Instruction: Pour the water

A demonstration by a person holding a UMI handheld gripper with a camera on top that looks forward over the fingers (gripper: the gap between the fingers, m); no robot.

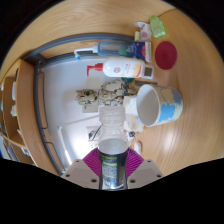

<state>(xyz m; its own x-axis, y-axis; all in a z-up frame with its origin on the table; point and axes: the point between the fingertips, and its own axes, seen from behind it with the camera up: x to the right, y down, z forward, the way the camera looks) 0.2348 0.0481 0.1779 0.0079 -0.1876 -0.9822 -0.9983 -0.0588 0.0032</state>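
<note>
Clenched gripper (114, 166) grasps a clear bottle (113, 135) (upright), just before a white mug (158, 104) on the table (60, 100).

No text or label can be read.

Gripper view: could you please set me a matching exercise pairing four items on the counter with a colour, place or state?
Things:
1. clear bottle
2. mug
3. white bottle
4. round container

Descriptions:
A. red
B. lying on its side, red cap
C. gripped between the jaws
D. white with blue print, beside the gripped bottle

Pairs: 1-C, 2-D, 3-B, 4-A
</note>
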